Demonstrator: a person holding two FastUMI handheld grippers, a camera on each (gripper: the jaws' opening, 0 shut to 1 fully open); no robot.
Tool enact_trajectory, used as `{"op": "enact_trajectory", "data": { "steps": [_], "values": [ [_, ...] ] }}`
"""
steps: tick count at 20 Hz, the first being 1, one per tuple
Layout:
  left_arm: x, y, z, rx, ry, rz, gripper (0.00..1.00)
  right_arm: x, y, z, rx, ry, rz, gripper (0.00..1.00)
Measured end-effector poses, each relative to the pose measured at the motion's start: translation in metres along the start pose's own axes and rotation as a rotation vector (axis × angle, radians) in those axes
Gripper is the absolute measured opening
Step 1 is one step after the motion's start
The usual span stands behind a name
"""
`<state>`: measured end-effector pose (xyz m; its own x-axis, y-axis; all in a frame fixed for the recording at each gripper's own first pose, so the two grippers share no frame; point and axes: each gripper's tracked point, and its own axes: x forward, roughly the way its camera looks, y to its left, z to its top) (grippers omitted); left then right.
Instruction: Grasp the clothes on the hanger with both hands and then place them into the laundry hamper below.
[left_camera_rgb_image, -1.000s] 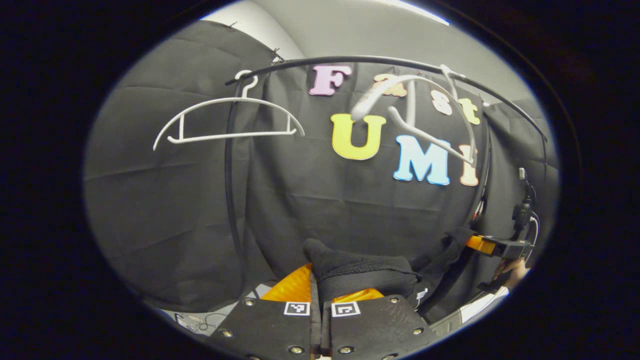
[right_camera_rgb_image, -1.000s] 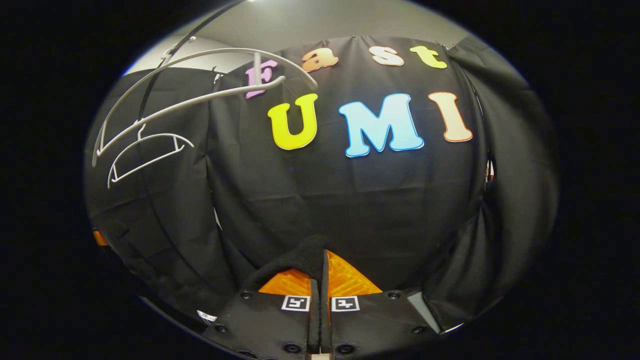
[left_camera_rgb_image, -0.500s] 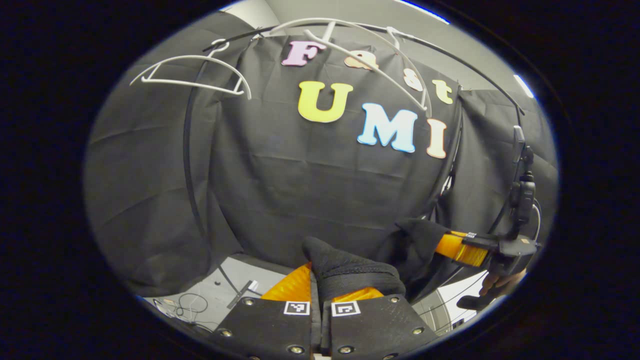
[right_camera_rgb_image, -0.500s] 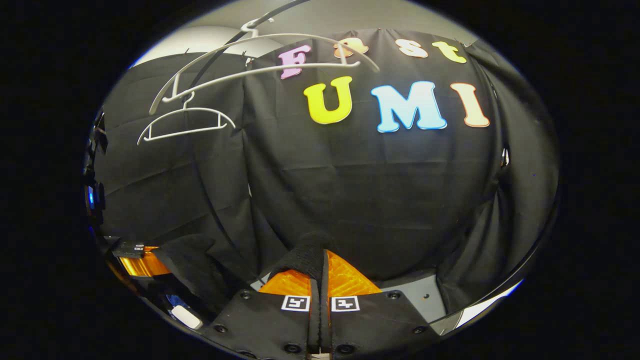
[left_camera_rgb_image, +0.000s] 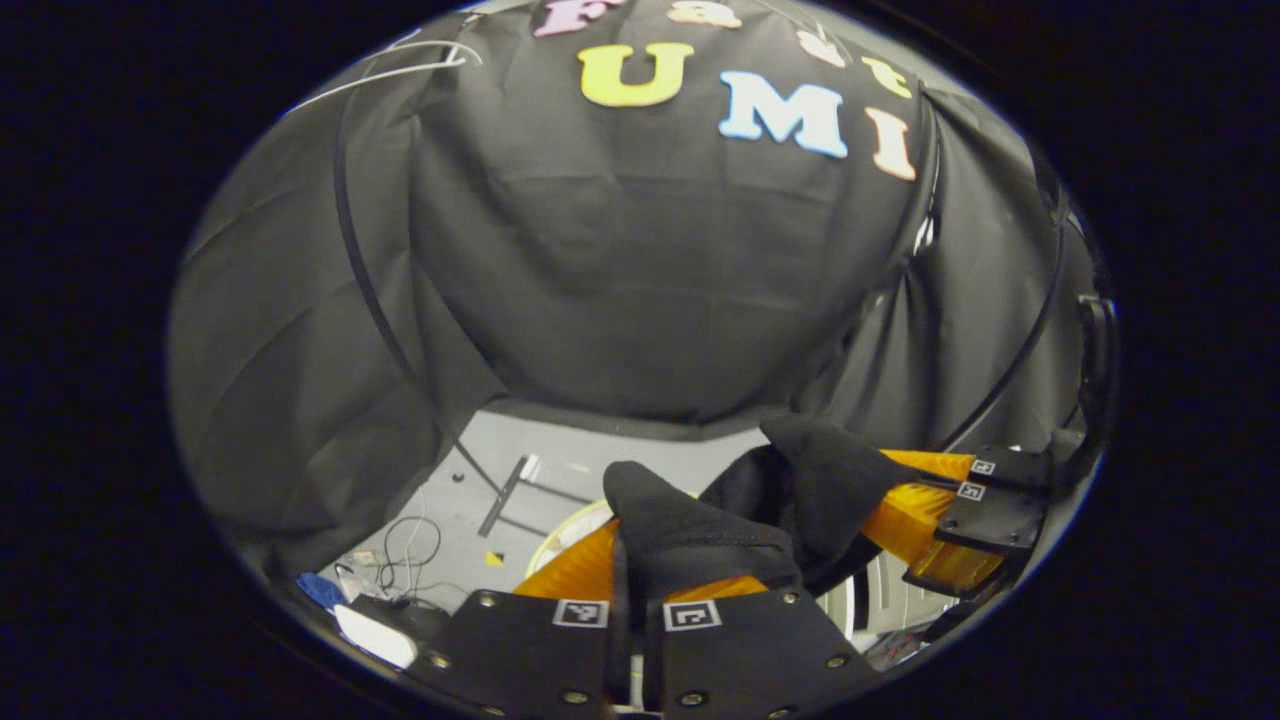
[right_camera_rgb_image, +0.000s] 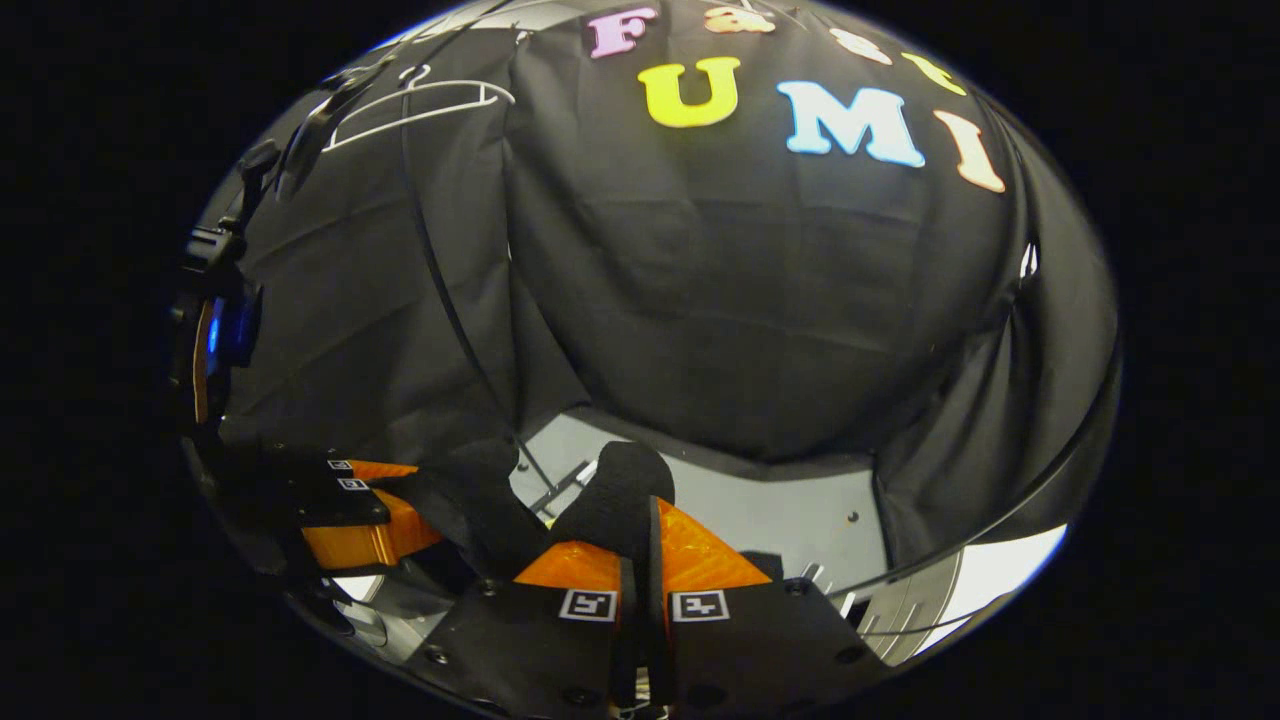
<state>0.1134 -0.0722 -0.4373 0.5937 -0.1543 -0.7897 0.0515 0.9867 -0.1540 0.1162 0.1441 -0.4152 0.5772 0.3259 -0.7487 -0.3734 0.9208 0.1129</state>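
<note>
Two grippers pinch one dark garment (left_camera_rgb_image: 690, 525) between them. Nearest in the left gripper view, the left gripper (left_camera_rgb_image: 632, 590) has its fingers pressed together on a bunched fold; in the right gripper view, the right gripper (right_camera_rgb_image: 645, 585) likewise clamps a dark fold (right_camera_rgb_image: 615, 490). Just beyond, the garment drapes across to the other gripper (left_camera_rgb_image: 935, 520), so it hangs free of any hanger. Beneath it a pale curved rim (left_camera_rgb_image: 560, 530), probably the laundry hamper, lies partly hidden by cloth. Farther off, cables (left_camera_rgb_image: 405, 545) rest on the grey floor (left_camera_rgb_image: 560, 460). Farthest, bare white hangers (right_camera_rgb_image: 410, 100) hang from a dark rail (left_camera_rgb_image: 360, 270). Removal appears done; lowering and release remain.
</note>
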Motion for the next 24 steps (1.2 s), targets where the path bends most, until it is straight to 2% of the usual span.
{"op": "enact_trajectory", "data": {
  "steps": [1,2,5,7,10,13,15,16,18,19,20,24],
  "values": [
    [0.003,-0.001,-0.011,-0.001,0.021,0.002,0.10,0.003,0.001,-0.012,-0.002,0.037,0.001,0.05],
    [0.003,0.002,-0.017,-0.008,0.036,0.010,0.18,0.001,0.000,-0.023,-0.010,0.067,-0.003,0.12],
    [-0.007,0.023,-0.046,-0.029,0.060,0.067,0.64,-0.011,-0.008,-0.046,-0.062,0.163,0.003,0.63],
    [-0.016,0.037,-0.040,-0.050,0.031,0.095,0.95,-0.018,-0.004,-0.045,-0.066,0.159,0.027,0.97],
    [-0.042,0.051,-0.028,-0.016,-0.001,0.134,0.96,-0.036,-0.010,-0.041,-0.106,0.146,0.027,0.97],
    [-0.082,0.055,0.008,0.010,-0.101,0.136,0.96,-0.071,-0.015,-0.002,-0.099,-0.006,0.000,0.98],
    [-0.123,0.059,0.035,0.012,-0.193,0.103,0.95,-0.114,-0.022,0.036,-0.071,-0.142,-0.053,0.95],
    [-0.145,0.060,0.049,0.017,-0.243,0.084,0.95,-0.140,-0.026,0.053,-0.054,-0.209,-0.089,0.98],
    [-0.195,0.066,0.074,0.046,-0.339,0.049,0.95,-0.192,-0.039,0.083,-0.021,-0.340,-0.182,0.95],
    [-0.219,0.072,0.083,0.064,-0.387,0.031,0.95,-0.220,-0.046,0.094,-0.004,-0.397,-0.228,0.98],
    [-0.241,0.075,0.094,0.079,-0.434,0.013,0.95,-0.243,-0.049,0.102,0.017,-0.439,-0.271,0.94],
    [-0.321,0.072,0.123,0.113,-0.545,-0.062,0.95,-0.339,-0.052,0.124,0.087,-0.603,-0.396,0.94]
  ]
}}
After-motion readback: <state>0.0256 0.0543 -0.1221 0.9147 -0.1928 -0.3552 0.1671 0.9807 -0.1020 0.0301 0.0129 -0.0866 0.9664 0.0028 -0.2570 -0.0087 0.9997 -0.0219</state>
